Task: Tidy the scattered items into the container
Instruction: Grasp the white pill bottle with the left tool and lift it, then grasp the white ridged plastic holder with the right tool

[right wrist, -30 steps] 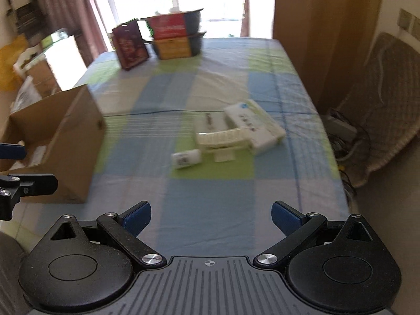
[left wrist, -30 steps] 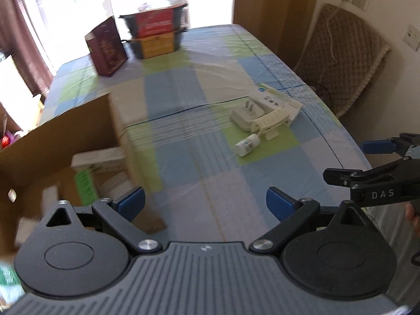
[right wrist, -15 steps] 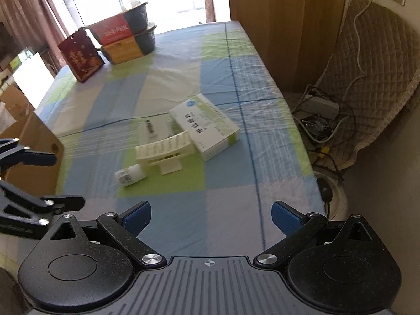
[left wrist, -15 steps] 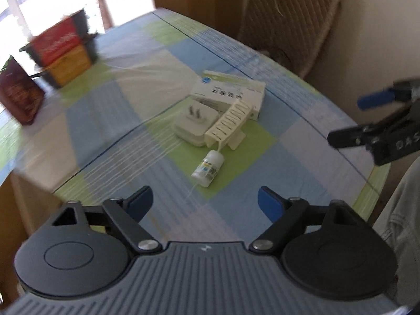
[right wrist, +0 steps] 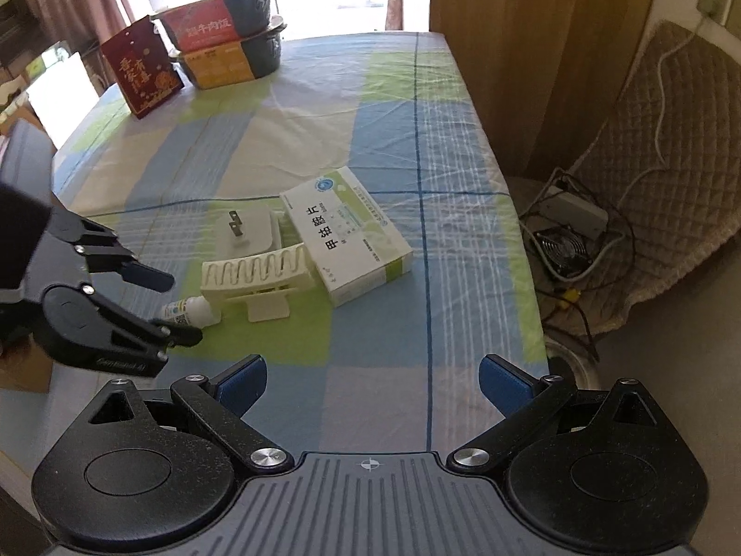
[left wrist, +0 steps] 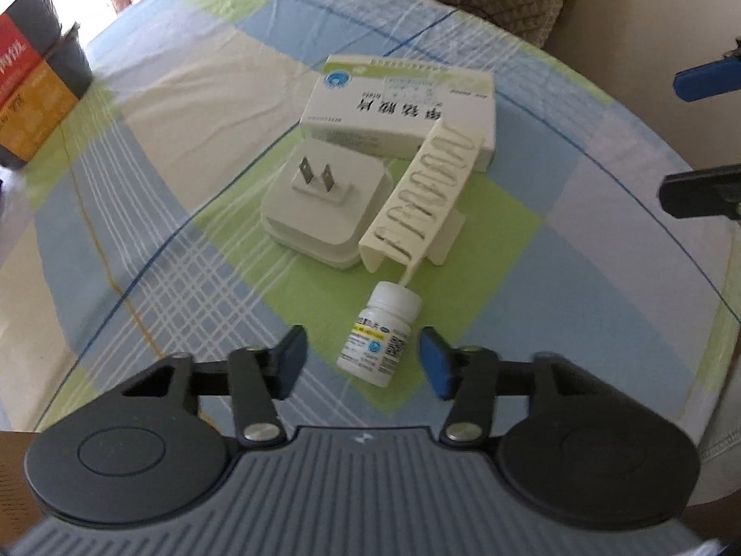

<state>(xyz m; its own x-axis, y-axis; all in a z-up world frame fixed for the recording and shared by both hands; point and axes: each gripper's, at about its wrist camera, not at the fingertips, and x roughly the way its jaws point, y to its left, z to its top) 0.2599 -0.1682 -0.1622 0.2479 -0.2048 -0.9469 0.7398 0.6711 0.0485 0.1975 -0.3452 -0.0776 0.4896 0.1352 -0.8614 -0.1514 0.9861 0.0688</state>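
Four items lie clustered on the checked surface (left wrist: pixel 162 250): pill bottle (left wrist: pixel 379 338), slotted rack (left wrist: pixel 423 199), plug adapter (left wrist: pixel 319 204), medicine box (left wrist: pixel 403 106). Left tool (left wrist: pixel 361 359), spread, straddles the bottle without contact. Right tool (right wrist: pixel 373 380), spread and empty, is near the surface edge.

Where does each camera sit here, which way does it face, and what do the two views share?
Left wrist: on the left tool, angled down at the small white bottle between its open fingers.
Right wrist: on the right tool, higher back, facing along the table; its own open fingers show.
Shared: bottle, plug adapter, slotted rack, medicine box; each sees the other tool.
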